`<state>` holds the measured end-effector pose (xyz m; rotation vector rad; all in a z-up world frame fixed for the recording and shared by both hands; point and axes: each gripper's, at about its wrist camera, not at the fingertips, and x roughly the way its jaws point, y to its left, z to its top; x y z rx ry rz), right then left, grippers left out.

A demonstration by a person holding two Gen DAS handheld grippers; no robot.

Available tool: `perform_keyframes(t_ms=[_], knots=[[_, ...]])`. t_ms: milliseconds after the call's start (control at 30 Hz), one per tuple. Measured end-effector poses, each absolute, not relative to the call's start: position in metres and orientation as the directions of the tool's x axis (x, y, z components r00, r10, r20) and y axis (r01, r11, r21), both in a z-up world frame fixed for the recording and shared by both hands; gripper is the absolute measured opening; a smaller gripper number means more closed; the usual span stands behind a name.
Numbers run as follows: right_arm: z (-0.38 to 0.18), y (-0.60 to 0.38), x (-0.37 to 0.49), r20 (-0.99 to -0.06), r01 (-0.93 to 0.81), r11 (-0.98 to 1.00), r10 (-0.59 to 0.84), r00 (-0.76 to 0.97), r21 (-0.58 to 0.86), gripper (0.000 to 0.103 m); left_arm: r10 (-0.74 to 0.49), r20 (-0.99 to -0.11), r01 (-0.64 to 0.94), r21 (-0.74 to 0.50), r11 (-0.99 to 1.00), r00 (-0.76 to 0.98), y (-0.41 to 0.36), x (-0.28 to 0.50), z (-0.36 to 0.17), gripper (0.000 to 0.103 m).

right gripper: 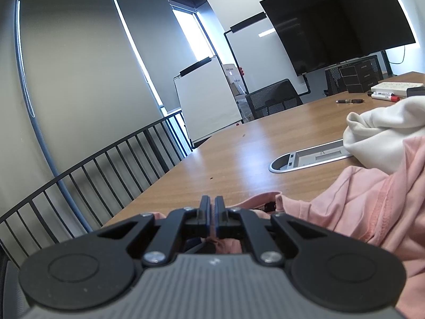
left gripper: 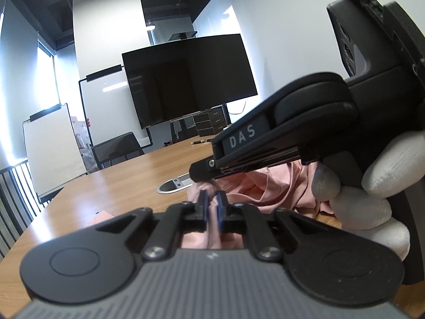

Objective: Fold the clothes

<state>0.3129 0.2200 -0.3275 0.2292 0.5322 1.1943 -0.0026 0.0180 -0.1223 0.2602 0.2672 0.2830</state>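
The pink cotton garment (right gripper: 372, 199) lies crumpled on the wooden tabletop (right gripper: 239, 154), near the edge closest to the person, beside the oval metal cable port (right gripper: 310, 158) set in the middle of the board. It is bunched, not flat, with a ribbed band running across the heap; no fold lines can be made out.

The left hand-held gripper (left gripper: 212, 207) has its blue pads drawn narrow, with a ridge of pink cloth pinched between them. The right hand-held gripper (right gripper: 212, 212) is likewise nearly shut; pink cloth shows under and behind its fingers, but whether any is actually caught between the pads I cannot tell.

From the right gripper the bulk of the garment lies off to the right and slightly ahead, its ribbed band running away toward the far right. From the left gripper the heap lies ahead and to the right, under the right gripper's black body (left gripper: 265, 143) and the white-gloved hand (left gripper: 372, 194) that carries it. Both sit at the heap's near-left margin, close together, the left one the surer holder.

A cream white garment (right gripper: 385, 130) lies bunched just beyond the pink one, touching it.
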Motion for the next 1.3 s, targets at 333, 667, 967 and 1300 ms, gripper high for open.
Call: perform_keyframes(t_ms=[333,667,967,1300], knots=[[-0.318,0.203,0.319,-0.266,-0.798,0.437,0.897,0.353,0.416,0.023,0.375,-0.212,-0.323,0.240,0.915,0.903,0.035,0.001,-0.116,0.006],[-0.300,0.153,0.316,-0.357,-0.766,0.611,0.773,0.524,0.200,0.073,0.436,-0.247,-0.433,0.069,0.899,0.865,0.084,0.006,-0.104,0.006],[-0.280,0.142,0.283,-0.461,-0.816,0.403,0.680,0.570,-0.414,0.076,0.393,-0.339,-0.457,-0.133,0.880,0.855,0.127,0.005,-0.095,0.005],[-0.299,0.204,0.292,-0.584,-0.855,0.143,0.673,0.454,-0.499,0.065,0.342,-0.372,-0.438,-0.212,0.874,0.863,0.145,0.003,-0.100,0.005]])
